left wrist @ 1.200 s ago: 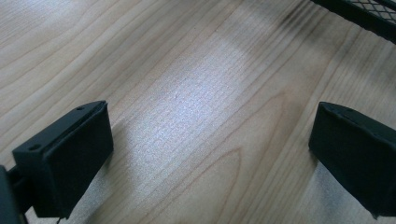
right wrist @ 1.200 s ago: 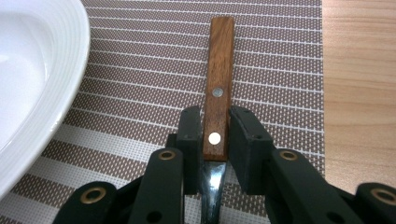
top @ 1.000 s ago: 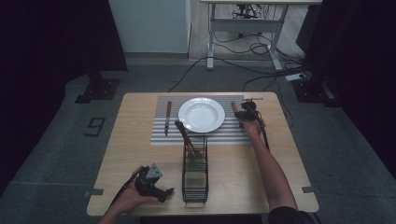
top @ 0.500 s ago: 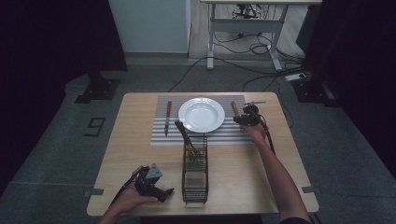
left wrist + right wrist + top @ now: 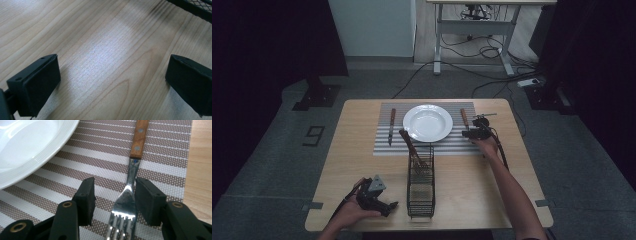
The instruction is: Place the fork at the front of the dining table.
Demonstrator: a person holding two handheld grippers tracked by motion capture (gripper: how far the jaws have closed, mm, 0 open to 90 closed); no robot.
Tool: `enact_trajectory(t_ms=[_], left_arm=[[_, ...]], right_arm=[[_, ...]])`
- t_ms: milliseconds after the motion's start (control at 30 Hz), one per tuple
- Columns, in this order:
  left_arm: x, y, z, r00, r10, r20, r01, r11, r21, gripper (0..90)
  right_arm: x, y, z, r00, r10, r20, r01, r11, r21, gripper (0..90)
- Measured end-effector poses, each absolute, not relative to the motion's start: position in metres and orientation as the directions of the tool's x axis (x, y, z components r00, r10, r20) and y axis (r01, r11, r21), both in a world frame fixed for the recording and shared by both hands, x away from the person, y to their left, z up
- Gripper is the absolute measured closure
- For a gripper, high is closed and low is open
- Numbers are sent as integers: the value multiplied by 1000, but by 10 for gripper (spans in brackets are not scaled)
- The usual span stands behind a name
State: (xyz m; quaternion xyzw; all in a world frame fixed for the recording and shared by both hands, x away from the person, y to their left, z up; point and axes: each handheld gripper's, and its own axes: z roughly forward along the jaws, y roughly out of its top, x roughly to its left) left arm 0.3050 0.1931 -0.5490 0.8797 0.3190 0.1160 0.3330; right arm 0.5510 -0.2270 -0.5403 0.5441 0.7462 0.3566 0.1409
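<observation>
the white plate (image 5: 428, 122) sits mid-way on a striped placemat (image 5: 382, 146) at the far half of a wooden table (image 5: 357, 165), and everything else is placed off that plate. to the plate's left on the mat lies a knife (image 5: 391, 125) w/ a wooden handle, lengthwise, well apart from the rim. to the plate's right lies a fork (image 5: 130, 182), wooden handle w/ two rivets pointing away from the person, tines toward the near side; it's just beside the plate but not touching. the right gripper (image 5: 474, 133) hovers low over the fork's metal neck, right of the plate; in the right gripper view its jaws stand part-open either side of the neck, one pad (image 5: 147, 200) close against the fork's edge, the other w/ a clear gap, so it has no grip on the fork. whether that near pad actually touches the metal can't be told. nearer the person than the plate stands a black wire caddy (image 5: 421, 185), long and narrow, w/ a couple of wooden-handled utensils (image 5: 412, 147) leaning out of its far end toward the plate. the left gripper (image 5: 379, 200) rests on the table at the near edge, left of the caddy and far from the plate, held in the person's left hand (image 5: 349, 212). in the left gripper view its jaws are wide apart over bare wood, holding nothing, w/ a corner of the caddy's mesh at top right.
</observation>
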Motion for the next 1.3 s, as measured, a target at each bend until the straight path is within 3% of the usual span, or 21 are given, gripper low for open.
enact_trajectory(t_ms=[467,767,1300], left_arm=[[305,193,-549,770,638,-8,484,-575,660,0],[305,193,-549,771,637,-9,483,-575,660,0],[305,193,-549,770,637,-8,483,-576,660,0]], right_arm=[[546,-235,-540,-351,917,192,701,121,703,494],[534,-248,-523,-353,906,232,682,80,727,480],[449,-248,-490,-513,826,233,594,145,792,450]])
